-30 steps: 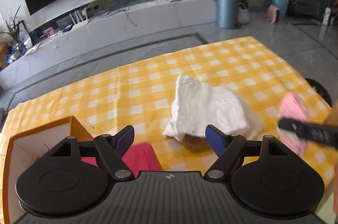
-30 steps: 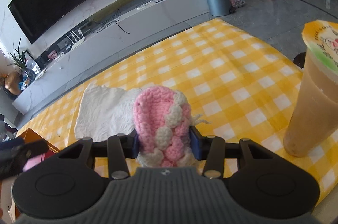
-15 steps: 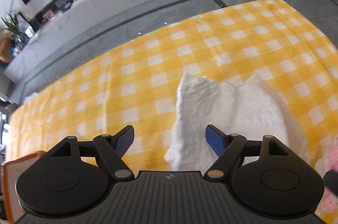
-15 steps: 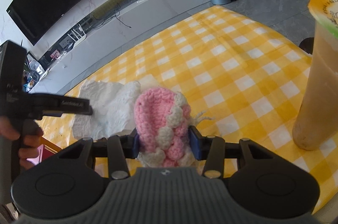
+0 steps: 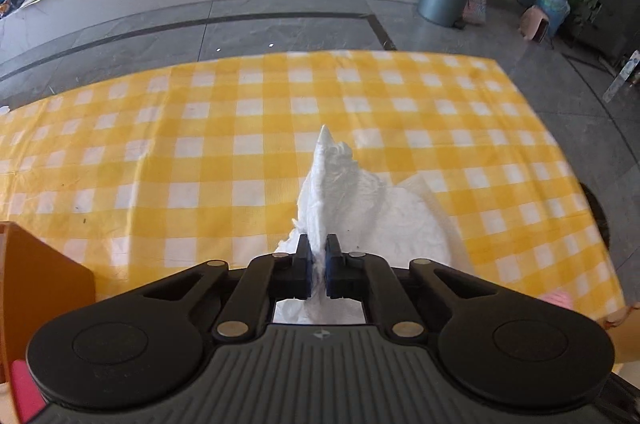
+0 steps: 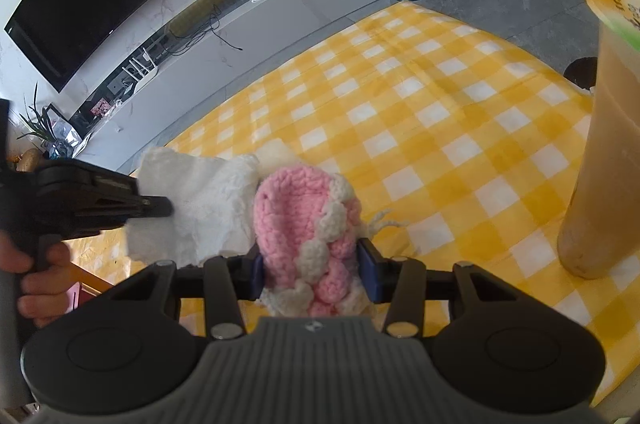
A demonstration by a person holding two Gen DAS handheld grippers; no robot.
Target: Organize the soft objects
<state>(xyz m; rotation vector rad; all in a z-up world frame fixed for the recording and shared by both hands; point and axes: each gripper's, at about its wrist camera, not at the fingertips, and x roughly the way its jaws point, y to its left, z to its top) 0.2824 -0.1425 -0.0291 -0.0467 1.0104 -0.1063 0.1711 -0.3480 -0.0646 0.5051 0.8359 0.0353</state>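
A crumpled white cloth lies on the yellow checked tablecloth. My left gripper points steeply down at it, its jaws closing on a pinched-up ridge of the cloth, and the blue pads press the fabric. In the right wrist view the same left gripper reaches in from the left onto the white cloth, with a hand on its handle. My right gripper is shut on a pink and cream knitted piece, held just right of the cloth.
An orange box stands at the near left with something pink inside. A tall sealed drink cup stands at the right of the table. The table's far edge drops to a grey floor.
My left gripper moved forward and down over the white cloth and went from wide open to shut on it, bunching it into a ridge. The right gripper kept still with the knitted piece.
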